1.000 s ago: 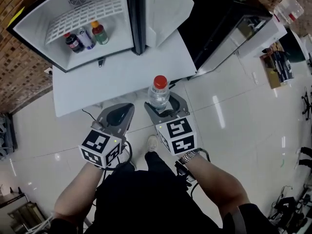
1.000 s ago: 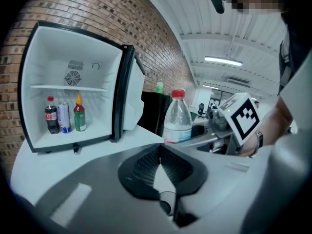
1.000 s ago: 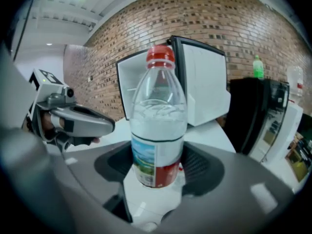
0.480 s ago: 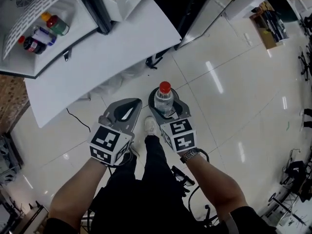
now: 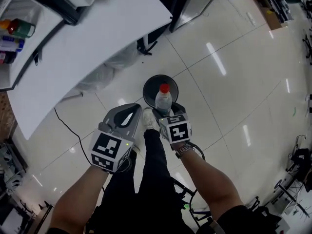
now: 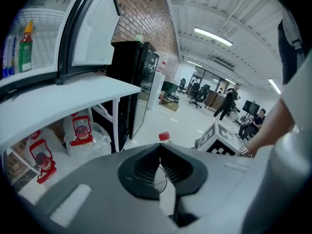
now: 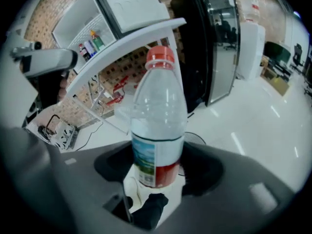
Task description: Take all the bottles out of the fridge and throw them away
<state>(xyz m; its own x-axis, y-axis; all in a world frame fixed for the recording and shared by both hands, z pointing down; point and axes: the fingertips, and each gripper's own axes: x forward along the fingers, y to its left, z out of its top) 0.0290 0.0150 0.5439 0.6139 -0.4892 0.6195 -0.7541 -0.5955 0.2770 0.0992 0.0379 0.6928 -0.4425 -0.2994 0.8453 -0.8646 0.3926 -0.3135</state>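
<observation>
My right gripper (image 5: 165,112) is shut on the lower part of a clear water bottle (image 5: 164,97) with a red cap, held upright (image 7: 158,126). The bottle hangs right over a dark round bin (image 5: 148,84) on the floor. My left gripper (image 5: 129,111) is beside it on the left, jaws together and nothing in them (image 6: 159,150). Its view catches the held bottle's red cap (image 6: 164,136). The open fridge (image 5: 29,57) is at the far left, with a green bottle (image 5: 22,28) and a blue-and-white bottle (image 5: 9,44) still on its shelf (image 6: 25,45).
A white table (image 5: 97,38) carries the fridge; plastic bags (image 6: 80,133) lie under it. A black glass-door cabinet (image 7: 214,48) stands to the right of the table. A cable (image 5: 73,130) trails over the tiled floor. The person's shoe (image 5: 148,118) is between the grippers.
Both grippers have dropped toward the floor and away from the fridge. The bottle in the right gripper now hangs over the bin. The fridge has slid to the picture's top-left corner.
</observation>
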